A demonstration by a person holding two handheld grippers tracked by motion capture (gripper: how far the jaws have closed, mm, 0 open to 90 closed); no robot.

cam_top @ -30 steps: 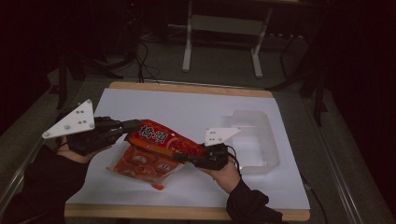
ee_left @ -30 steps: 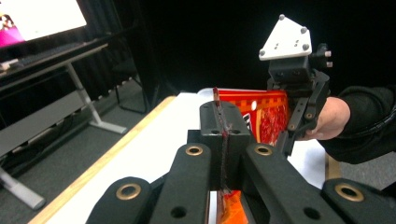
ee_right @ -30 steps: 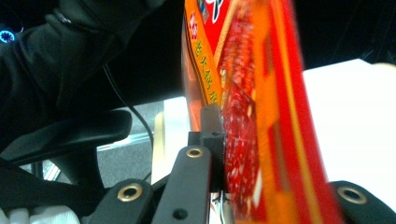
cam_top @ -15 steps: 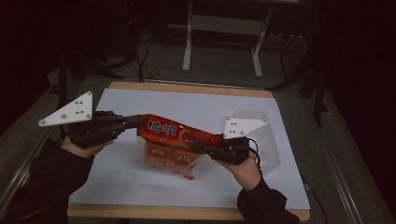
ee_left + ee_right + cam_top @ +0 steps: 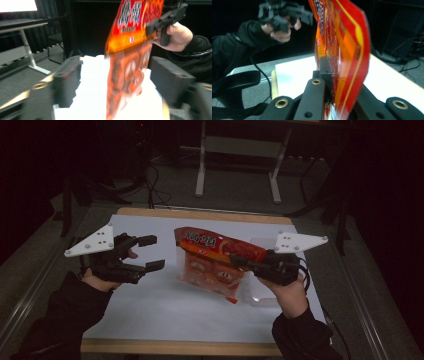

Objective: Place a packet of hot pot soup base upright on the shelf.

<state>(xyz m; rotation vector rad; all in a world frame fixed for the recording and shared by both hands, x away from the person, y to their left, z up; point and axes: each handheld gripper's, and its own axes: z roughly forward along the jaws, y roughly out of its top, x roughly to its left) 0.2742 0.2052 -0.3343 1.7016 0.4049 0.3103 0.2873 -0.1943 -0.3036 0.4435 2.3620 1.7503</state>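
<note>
A red and orange snack bag [image 5: 215,257] hangs in the air over the white table, its lower corner just above the surface. My right gripper [image 5: 236,262] is shut on the bag's right end, and its own view shows the pads clamping the bag [image 5: 342,45]. My left gripper [image 5: 156,252] stands open a little left of the bag, its jaws having just opened with nothing pressed between them. In the left gripper view the bag [image 5: 130,50] hangs ahead of the spread jaws, with the right gripper [image 5: 165,20] holding its top.
A clear plastic container [image 5: 261,298] sits on the white table cover [image 5: 150,310] under and behind my right hand. The table's wooden edge [image 5: 200,214] runs along the far side. Metal stand legs [image 5: 202,170] rise on the dark floor beyond.
The left gripper has let go of the bag and its jaws have spread. The right gripper has lifted the bag up and to the right, off the table.
</note>
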